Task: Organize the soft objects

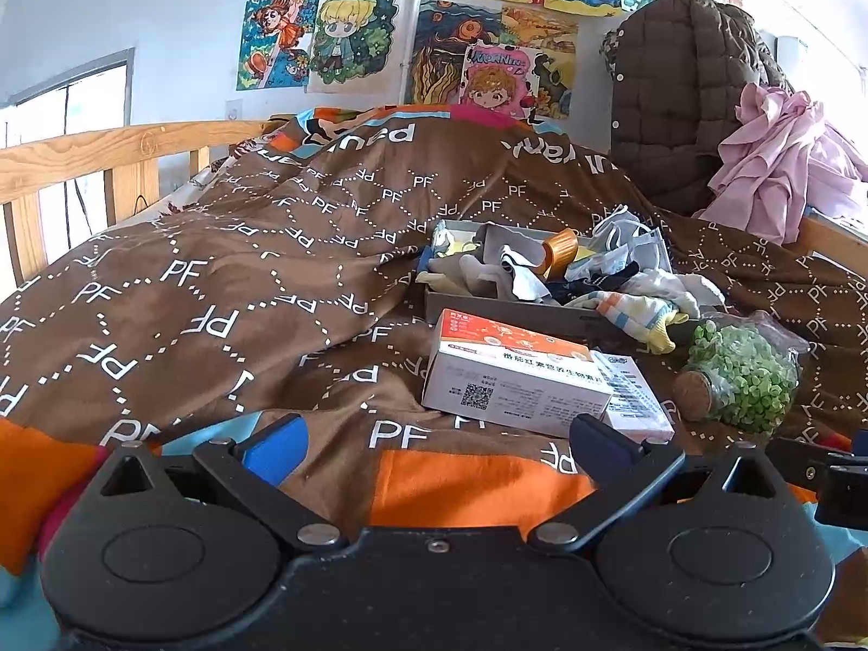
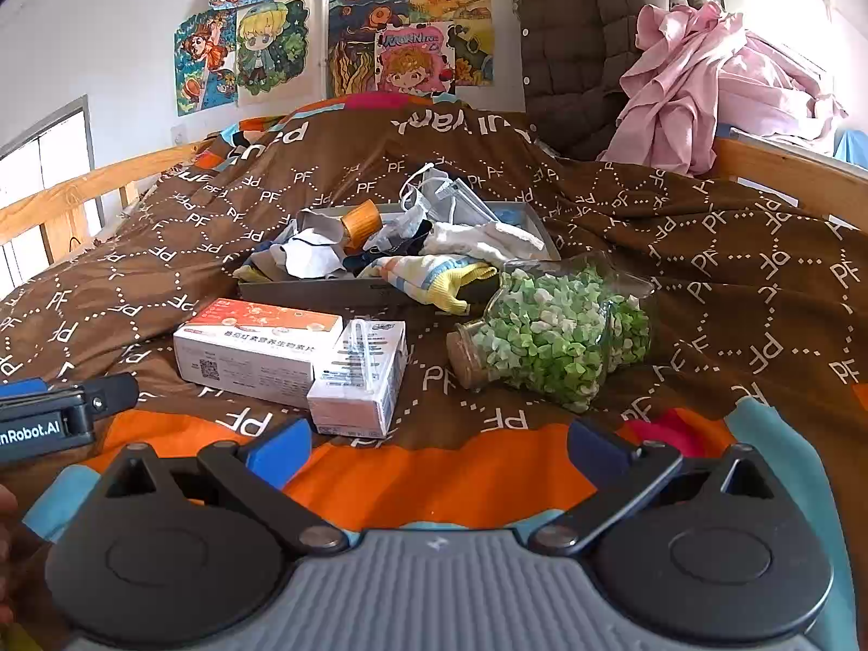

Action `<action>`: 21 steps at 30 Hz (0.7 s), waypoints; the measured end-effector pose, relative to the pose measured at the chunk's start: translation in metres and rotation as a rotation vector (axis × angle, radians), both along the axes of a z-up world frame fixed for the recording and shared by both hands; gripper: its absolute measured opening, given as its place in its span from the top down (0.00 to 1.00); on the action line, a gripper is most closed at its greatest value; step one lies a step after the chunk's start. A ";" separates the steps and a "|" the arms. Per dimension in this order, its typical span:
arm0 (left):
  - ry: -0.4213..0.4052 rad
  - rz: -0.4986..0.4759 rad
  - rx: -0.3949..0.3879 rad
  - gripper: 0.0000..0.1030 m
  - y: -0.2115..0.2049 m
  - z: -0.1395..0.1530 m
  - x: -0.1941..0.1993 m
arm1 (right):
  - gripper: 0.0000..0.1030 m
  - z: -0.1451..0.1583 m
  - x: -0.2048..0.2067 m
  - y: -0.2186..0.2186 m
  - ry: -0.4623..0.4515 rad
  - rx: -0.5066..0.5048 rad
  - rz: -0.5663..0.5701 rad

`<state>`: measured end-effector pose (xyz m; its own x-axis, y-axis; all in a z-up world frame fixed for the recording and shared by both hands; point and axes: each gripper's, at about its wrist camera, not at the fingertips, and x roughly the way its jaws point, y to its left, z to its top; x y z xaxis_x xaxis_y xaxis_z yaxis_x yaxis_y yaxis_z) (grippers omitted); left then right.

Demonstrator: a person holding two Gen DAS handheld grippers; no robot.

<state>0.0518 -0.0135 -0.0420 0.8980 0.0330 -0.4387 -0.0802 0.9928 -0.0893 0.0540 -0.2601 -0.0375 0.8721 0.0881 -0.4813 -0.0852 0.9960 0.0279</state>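
Several limp, light socks (image 2: pixel 434 271) spill from the grey tray (image 2: pixel 304 288) well ahead of our right gripper (image 2: pixel 439 447) and left gripper (image 1: pixel 434 442), both wide open and empty, so we judge pinching a bunched fold safest.

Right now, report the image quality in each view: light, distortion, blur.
Left wrist view: daylight from the window, which is blown out; fisheye bends the bed rail; dark corners; the white and orange box is sharp. Right wrist view: even light, no harsh glare; the jar of green bits is crisp; edges curve and the corners vignette.
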 end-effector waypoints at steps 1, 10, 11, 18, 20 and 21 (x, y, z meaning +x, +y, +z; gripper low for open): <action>-0.002 -0.002 0.002 0.01 0.000 0.001 0.000 | 0.00 0.000 0.000 0.000 0.000 -0.001 -0.001; -0.010 -0.004 0.011 0.01 0.000 0.003 -0.001 | 0.00 0.000 0.000 0.001 0.005 -0.002 0.005; -0.010 -0.006 0.010 0.01 0.000 0.003 -0.001 | 0.00 0.000 0.001 0.001 0.011 -0.002 0.009; -0.014 0.006 -0.021 0.01 0.002 0.007 -0.001 | 0.00 0.001 0.000 0.003 0.010 -0.015 0.023; -0.009 -0.002 -0.013 0.01 0.001 0.006 0.000 | 0.00 0.001 0.001 0.003 0.017 -0.019 0.018; -0.003 -0.010 -0.009 0.01 0.000 0.006 0.000 | 0.00 0.001 0.001 0.003 0.020 -0.019 0.016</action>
<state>0.0523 -0.0134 -0.0363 0.8994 0.0201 -0.4367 -0.0700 0.9927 -0.0985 0.0552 -0.2573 -0.0364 0.8607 0.0929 -0.5005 -0.1008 0.9948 0.0113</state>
